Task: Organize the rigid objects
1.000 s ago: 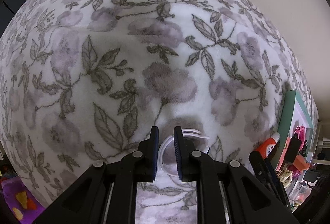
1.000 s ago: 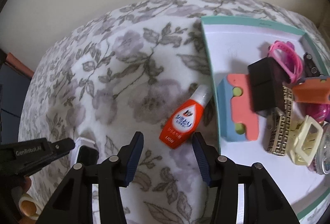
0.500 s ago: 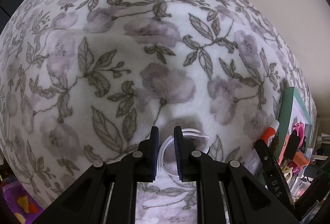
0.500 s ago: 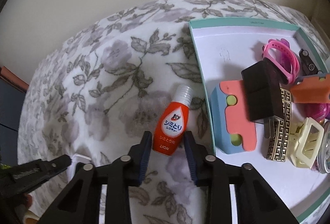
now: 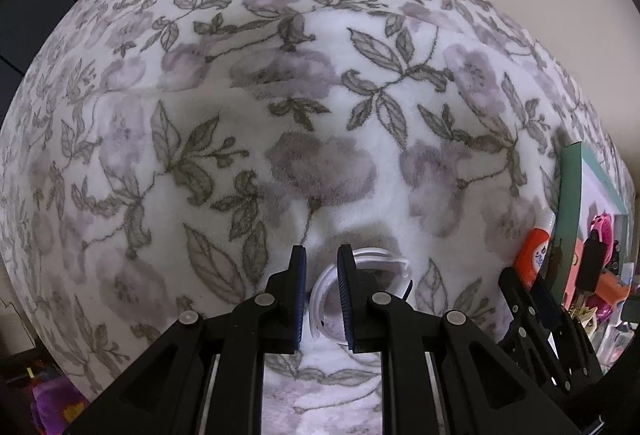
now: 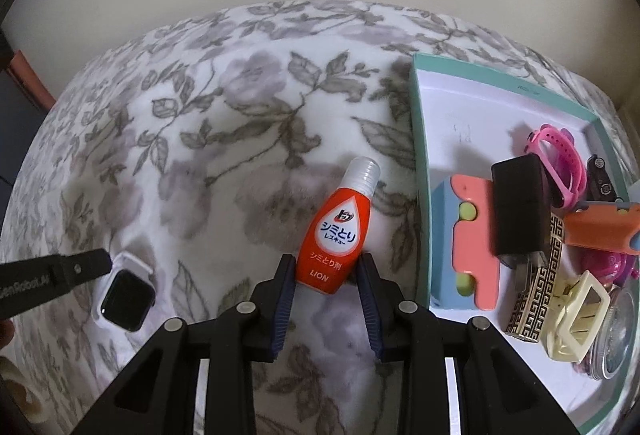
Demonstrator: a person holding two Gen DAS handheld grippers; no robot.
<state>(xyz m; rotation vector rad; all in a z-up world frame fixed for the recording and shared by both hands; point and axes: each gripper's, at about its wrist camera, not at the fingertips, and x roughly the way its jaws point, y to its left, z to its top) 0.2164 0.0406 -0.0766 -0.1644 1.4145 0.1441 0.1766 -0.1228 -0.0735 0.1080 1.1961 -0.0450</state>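
The right tongs (image 6: 325, 285) have just been closing, and their blue pads now press the base of the orange plastic stain-remover bottle (image 6: 337, 231), which lies on the floral fleece blanket (image 6: 192, 139), cap toward 1 o'clock, just beside the teal-rimmed white tray (image 6: 420, 171). The left tongs (image 5: 321, 301) appear clamped on the white smartwatch's strap (image 5: 320, 295), though its screen is hidden.

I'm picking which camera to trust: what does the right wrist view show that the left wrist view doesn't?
Right wrist only: the watch's dark screen, the bottle's label, the right gripper shut on the orange bottle, and the tray's contents.

Left wrist only: the left gripper shut on the watch's white band.

Both: floral blanket, bottle, teal tray.
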